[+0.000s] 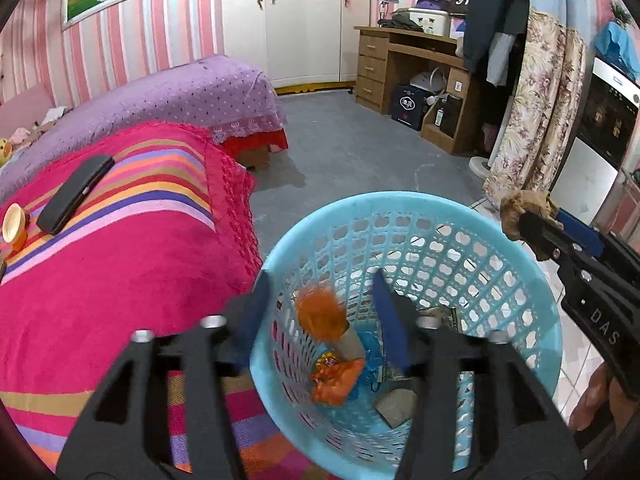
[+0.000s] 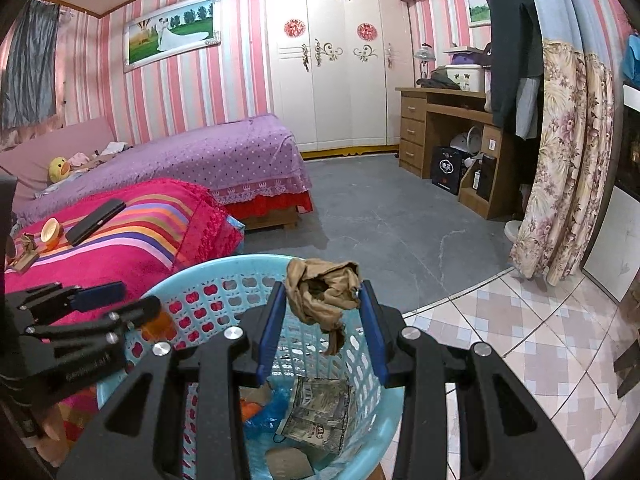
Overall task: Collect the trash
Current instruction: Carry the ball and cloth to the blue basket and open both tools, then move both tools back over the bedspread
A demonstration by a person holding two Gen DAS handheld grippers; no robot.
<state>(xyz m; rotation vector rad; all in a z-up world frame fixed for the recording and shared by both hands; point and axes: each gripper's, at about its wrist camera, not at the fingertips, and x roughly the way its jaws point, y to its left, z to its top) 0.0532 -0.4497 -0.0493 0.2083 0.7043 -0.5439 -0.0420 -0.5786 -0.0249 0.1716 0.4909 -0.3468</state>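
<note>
We see a striped pink blanket (image 2: pixel 132 240) as our landmark: on it lie a black case (image 2: pixel 95 221) and, just left of that, an orange cup (image 2: pixel 51 233). Beyond it stands a purple-covered bed (image 2: pixel 208 156), with a yellow duck toy (image 2: pixel 59 168) near its head. Farther back right stand a white wardrobe (image 2: pixel 332 80) and a wooden desk (image 2: pixel 440 120).

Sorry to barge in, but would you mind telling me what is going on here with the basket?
A person is collecting trash with two handheld tongs. The right tongs grip a crumpled brown paper wad above the blue basket, not yet dropped. The left tongs are open over the basket, with an orange item blurred between them, apparently falling. Orange and blue wrappers already lie inside. A black case rests on the striped blanket.
</note>
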